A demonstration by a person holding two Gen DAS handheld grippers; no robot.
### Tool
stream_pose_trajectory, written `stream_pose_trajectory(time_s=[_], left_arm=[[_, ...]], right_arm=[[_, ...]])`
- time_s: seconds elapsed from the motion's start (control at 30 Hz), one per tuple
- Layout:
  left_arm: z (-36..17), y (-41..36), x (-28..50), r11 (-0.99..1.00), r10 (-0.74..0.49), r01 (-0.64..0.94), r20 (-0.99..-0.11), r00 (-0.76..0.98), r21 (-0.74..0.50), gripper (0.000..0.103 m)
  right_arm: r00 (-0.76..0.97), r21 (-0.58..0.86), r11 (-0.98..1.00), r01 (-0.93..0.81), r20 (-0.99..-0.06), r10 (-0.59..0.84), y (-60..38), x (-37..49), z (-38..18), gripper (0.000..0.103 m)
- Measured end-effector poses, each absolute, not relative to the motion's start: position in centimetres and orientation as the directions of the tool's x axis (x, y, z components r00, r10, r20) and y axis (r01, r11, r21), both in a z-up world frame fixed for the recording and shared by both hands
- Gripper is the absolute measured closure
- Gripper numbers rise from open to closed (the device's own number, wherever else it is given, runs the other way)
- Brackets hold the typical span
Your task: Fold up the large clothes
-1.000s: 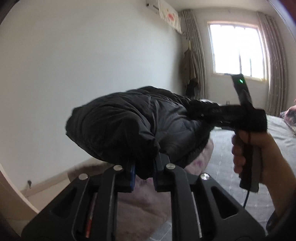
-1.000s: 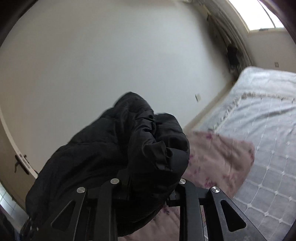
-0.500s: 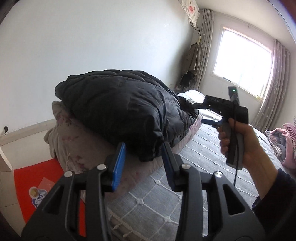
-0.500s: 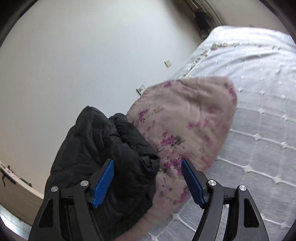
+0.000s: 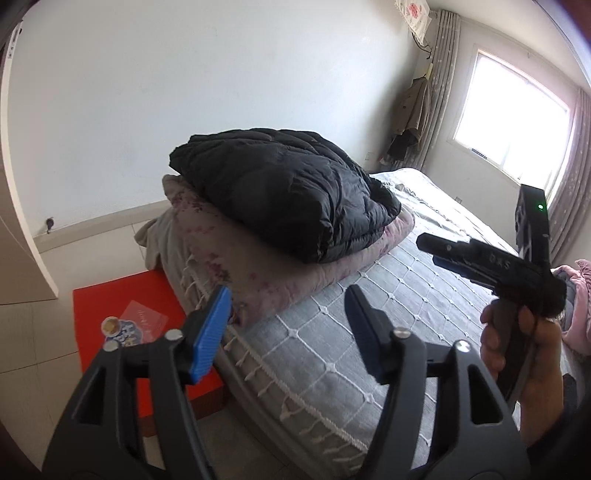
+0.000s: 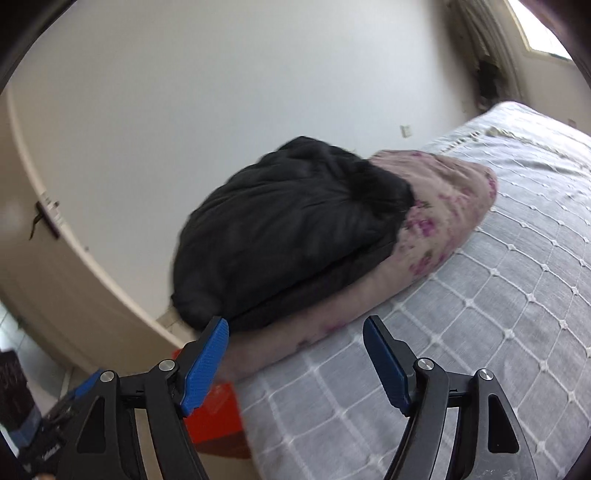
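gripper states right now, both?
Left gripper: opening, nothing between the jaws.
Right gripper: opening, empty; black jacket lies on the floral quilt.

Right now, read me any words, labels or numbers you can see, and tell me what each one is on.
Raised marking on the side of the right gripper: too unclear to read.
Pink card on the red box: writing too small to read.
Red-patterned hanging high on the wall: no legible text.

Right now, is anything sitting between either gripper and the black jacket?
Nothing visible. The black jacket lies folded on the floral quilt, clear of both grippers. The left gripper and right gripper both have their jaws opening, with nothing between them; only bare bedspread and the quilt's edge lie ahead.
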State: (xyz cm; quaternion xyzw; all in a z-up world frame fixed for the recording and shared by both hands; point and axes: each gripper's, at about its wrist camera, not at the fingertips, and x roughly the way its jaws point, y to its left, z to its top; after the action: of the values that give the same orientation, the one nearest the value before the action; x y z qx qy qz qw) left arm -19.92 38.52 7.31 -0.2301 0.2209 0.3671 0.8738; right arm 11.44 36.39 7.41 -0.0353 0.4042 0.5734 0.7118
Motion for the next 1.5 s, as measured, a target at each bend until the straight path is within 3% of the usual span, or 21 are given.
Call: stream_pose_trajectory(time_s=[0.4, 0.47, 0.57, 0.87, 1.5], left_arm=[[9.5, 30.9, -23.6, 0.601, 0.618, -0.781, -0.520, 0.589, -0.170, 0.019], [9.5, 29.5, -24.1, 0.578, 0.656, -0.803, -0.503, 0.563, -0.145, 0.016], [9.5, 27.7, -24.3, 0.565, 0.680, -0.816, -0.492, 0.544, -0.121, 0.006], [10.1, 23.3, -24.4, 0.549, 0.734, -0.835, -0.463, 0.497, -0.027, 0.004], [9.6, 21.8, -22.7, 0.545, 0.753, -0.835, -0.482, 0.448, 0.076, 0.001]], right_arm=[[0.046, 0.227, 0.207, -0.952, -0.562, 0.826, 27.6, 0.4, 12.3, 0.009], [0.053, 0.213, 0.204, -0.955, -0.557, 0.829, 25.9, -0.4, 12.6, 0.000], [0.070, 0.201, 0.207, -0.957, -0.533, 0.843, 23.2, -1.3, 12.9, 0.000], [0.138, 0.194, 0.252, -0.948, -0.463, 0.876, 19.0, -1.9, 13.5, 0.000], [0.307, 0.080, 0.385, -0.919, -0.468, 0.829, 16.8, -4.3, 12.3, 0.000]])
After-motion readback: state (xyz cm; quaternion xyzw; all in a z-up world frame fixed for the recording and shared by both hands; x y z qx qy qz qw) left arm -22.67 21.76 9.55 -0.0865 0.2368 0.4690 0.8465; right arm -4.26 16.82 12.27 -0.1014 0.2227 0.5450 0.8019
